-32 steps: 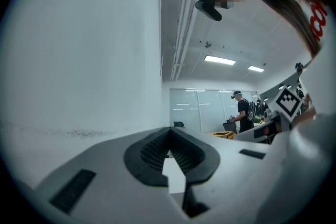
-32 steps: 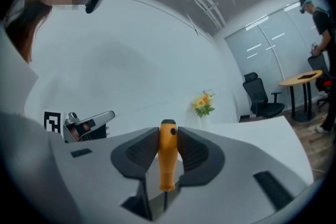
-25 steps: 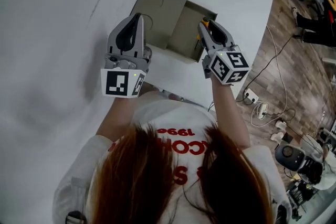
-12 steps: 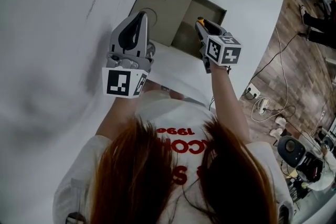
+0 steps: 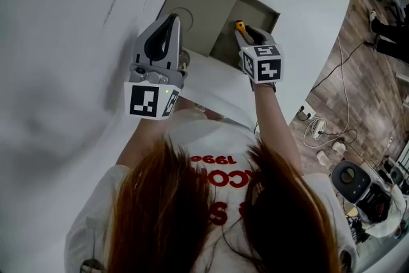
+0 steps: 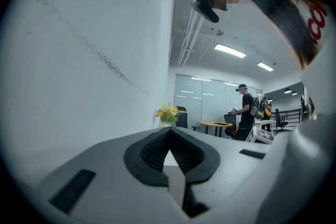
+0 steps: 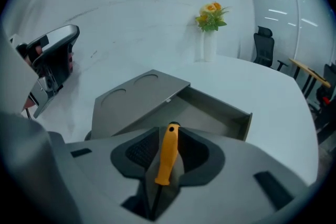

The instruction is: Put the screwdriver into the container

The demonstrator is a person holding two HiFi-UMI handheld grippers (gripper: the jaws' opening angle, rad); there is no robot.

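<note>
A grey container [image 5: 262, 7] lies on the white table with its sliding lid [image 5: 195, 3] pushed left, so the right part is uncovered. My right gripper [image 5: 246, 33] hangs over that uncovered part with the orange-handled screwdriver [image 5: 240, 27] between its jaws. In the right gripper view the screwdriver [image 7: 168, 152] lies along the gap between the pads, handle end pointing at the container [image 7: 215, 113]. The jaws are opening and the handle still sits between them. My left gripper [image 5: 170, 21] stands shut and holds nothing, just left of the lid's near corner; its closed tips [image 6: 169, 131] point at the white wall.
A vase of yellow flowers [image 7: 210, 18] stands at the table's far side. The table's edge runs along the right, with wooden floor and cables [image 5: 319, 131] beyond. People [image 6: 244, 113] stand in the room behind, among office chairs [image 7: 265, 44].
My right gripper has moved left and forward with the screwdriver, from the container's right edge to over its uncovered part. The left gripper has barely moved.
</note>
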